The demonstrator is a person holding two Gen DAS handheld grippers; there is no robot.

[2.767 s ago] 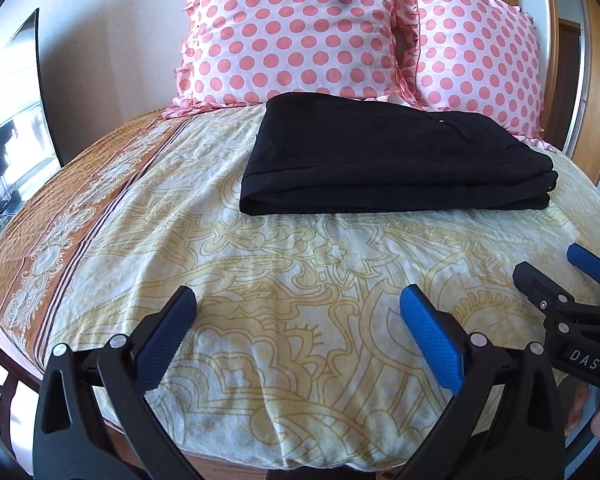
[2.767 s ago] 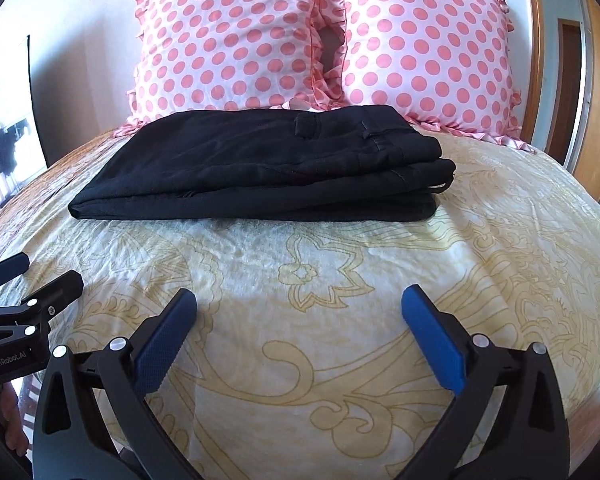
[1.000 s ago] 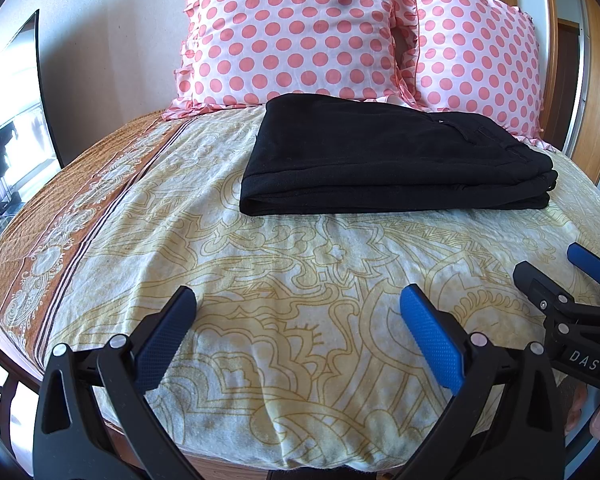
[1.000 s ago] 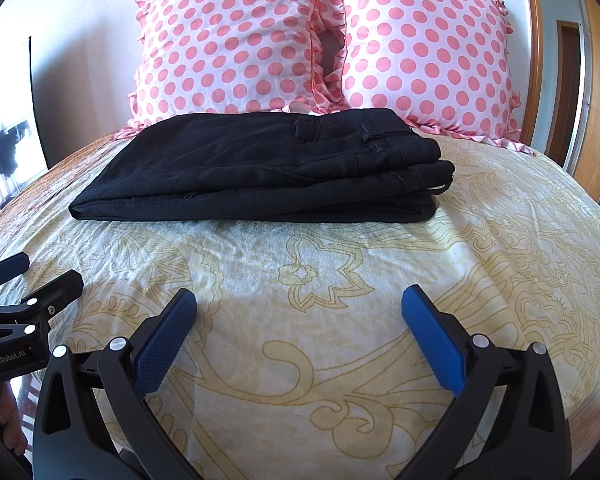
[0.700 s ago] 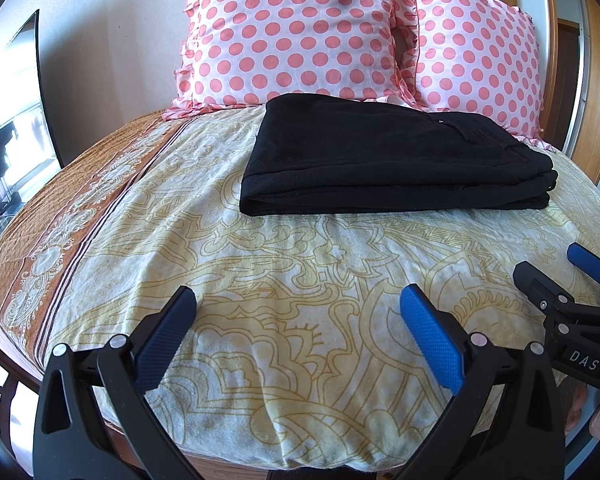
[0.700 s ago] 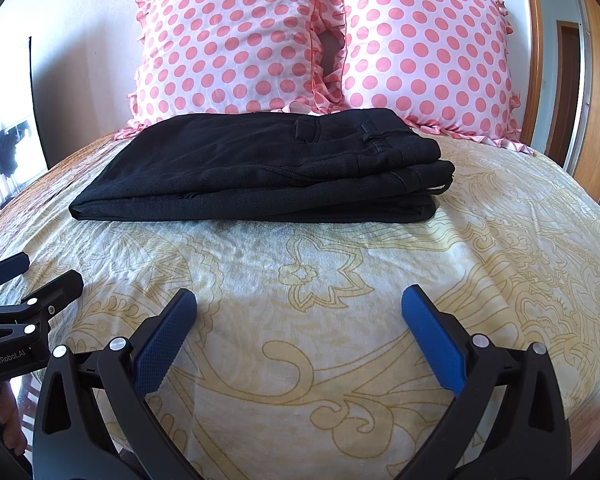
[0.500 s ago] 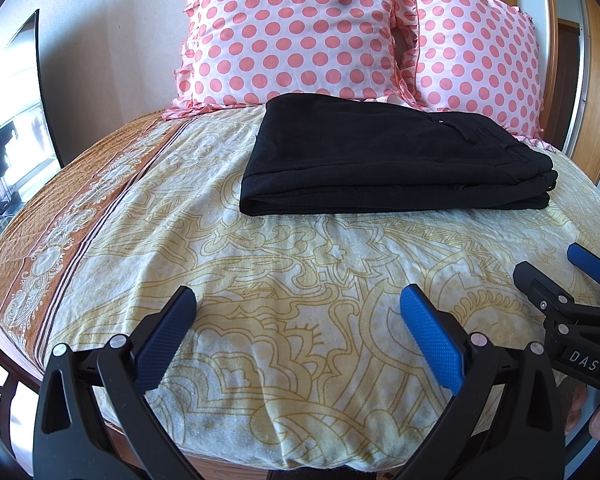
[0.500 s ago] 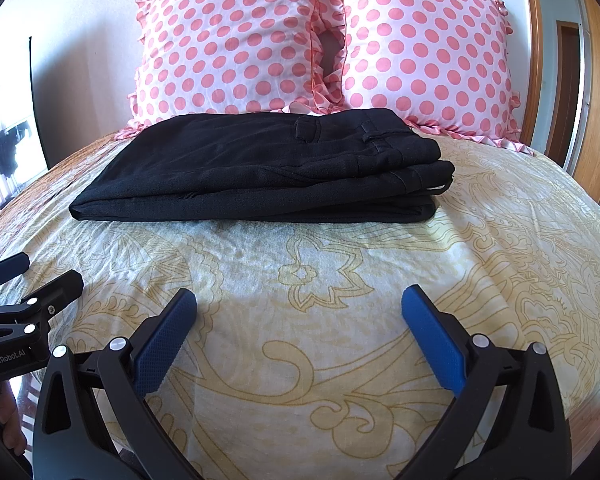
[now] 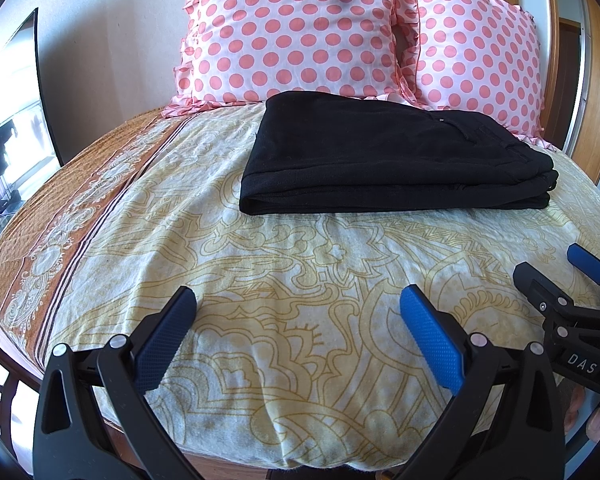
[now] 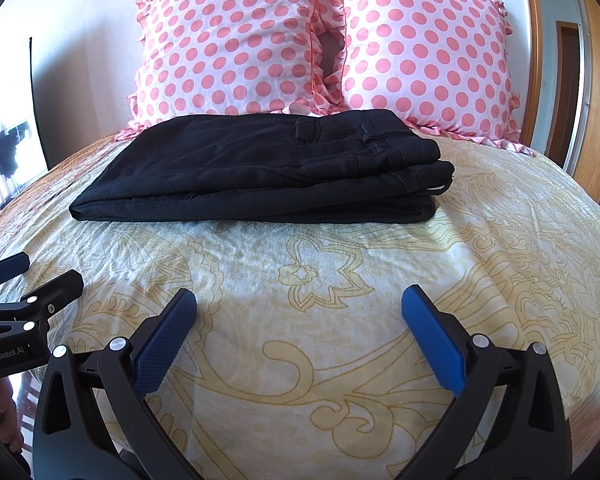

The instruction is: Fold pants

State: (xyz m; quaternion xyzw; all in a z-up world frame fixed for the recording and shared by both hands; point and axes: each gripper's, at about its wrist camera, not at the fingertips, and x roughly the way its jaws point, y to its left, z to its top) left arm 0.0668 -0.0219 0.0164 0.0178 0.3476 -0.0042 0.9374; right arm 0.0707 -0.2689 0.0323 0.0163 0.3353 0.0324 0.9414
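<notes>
Black pants (image 9: pixel 384 160) lie folded into a flat stack on the bed, in front of the pillows; they also show in the right wrist view (image 10: pixel 268 172), waistband and belt loops on top at the right. My left gripper (image 9: pixel 298 332) is open and empty, held over the bed's near edge, well short of the pants. My right gripper (image 10: pixel 300 332) is open and empty too, beside the left one. Each gripper shows at the edge of the other's view: the right gripper (image 9: pixel 556 272) and the left gripper (image 10: pixel 32 276).
The bed cover (image 9: pixel 300 272) is cream with yellow ornaments and an orange border on the left. Two pink polka-dot pillows (image 10: pixel 236 44) (image 10: pixel 424 56) lean on the wall behind the pants. A wooden door frame (image 10: pixel 596 80) stands at the right.
</notes>
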